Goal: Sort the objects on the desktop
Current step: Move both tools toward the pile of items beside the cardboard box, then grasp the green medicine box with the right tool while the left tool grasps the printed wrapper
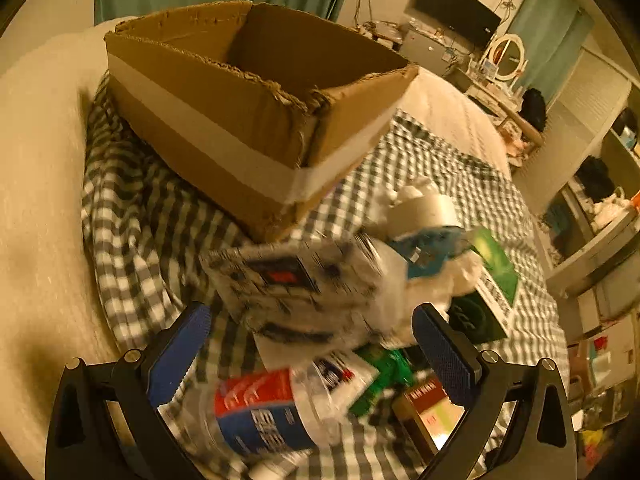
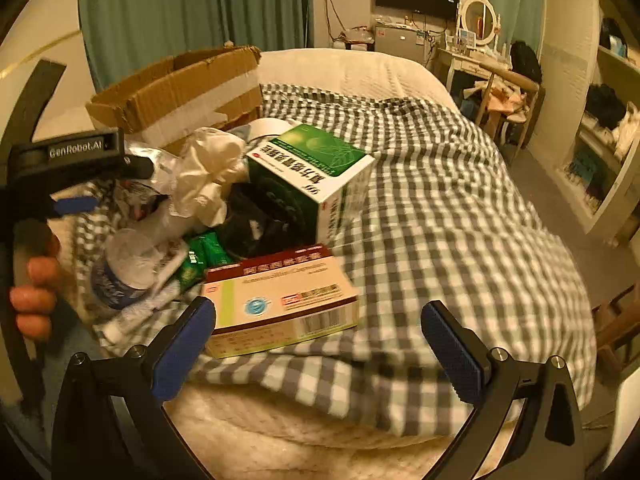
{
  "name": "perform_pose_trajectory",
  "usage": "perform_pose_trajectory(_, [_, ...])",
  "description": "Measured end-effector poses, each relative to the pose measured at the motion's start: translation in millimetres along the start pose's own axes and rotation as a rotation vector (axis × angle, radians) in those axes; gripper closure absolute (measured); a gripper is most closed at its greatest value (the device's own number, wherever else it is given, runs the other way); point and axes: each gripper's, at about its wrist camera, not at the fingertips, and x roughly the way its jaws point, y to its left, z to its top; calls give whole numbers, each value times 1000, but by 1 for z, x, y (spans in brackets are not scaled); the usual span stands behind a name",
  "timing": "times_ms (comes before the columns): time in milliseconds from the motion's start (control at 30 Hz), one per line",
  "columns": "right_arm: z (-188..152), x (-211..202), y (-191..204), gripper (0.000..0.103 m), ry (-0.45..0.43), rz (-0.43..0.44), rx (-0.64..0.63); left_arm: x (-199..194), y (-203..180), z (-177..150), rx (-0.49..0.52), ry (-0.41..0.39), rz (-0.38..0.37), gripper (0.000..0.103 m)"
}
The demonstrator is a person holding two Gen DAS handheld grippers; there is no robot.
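both grippers' jaws wide over clutter (image 1: 320, 320)

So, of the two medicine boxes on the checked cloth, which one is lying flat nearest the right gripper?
The flat box with the dark red band, just ahead of the right gripper. The green and white box is taller and sits further back.

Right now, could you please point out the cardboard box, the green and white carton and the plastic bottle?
cardboard box (image 1: 224, 128): left wrist view, its taped front wall.
green and white carton (image 2: 316, 156): right wrist view, its green top face.
plastic bottle (image 1: 264, 412): left wrist view, its red and blue label.
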Motion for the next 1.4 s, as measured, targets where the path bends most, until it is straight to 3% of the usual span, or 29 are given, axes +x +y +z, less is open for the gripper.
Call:
perform_pose_trajectory(133, [21,0,3,0,-28,-59,-99,10,5,7,-2,28,-3,0])
perform_pose_trajectory(233, [43,4,2,0,-60,-48,-122,14,6,5,-6,58,-17,0])
perform_pose_trajectory(467, [94,31,3,0,-84,-7,-290,10,-1,9,12,15,10,0])
perform_pose_trajectory(600, [109,54,-5,0,-44,100,-273,16,-3,9,25,47,-29,15])
perform_pose_trajectory(733, [112,70,-7,0,-20,173,-275,24,-8,7,70,89,-42,16])
perform_pose_trajectory(833, [111,84,-3,0,5,213,-291,24,-7,7,71,89,-57,30])
perform_pose_trajectory(933, [110,98,7,0,16,203,-331,26,-11,4,96,95,-63,35])
perform_pose_trajectory(1000, [110,108,9,0,30,190,-341,26,-14,4,107,90,-80,44])
perform_pose_trajectory(1200, [108,135,3,0,83,190,-306,27,-16,7,111,88,-118,58])
perform_pose_trajectory(1400, [103,127,0,6,85,175,-276,24,-21,6,139,68,-142,81])
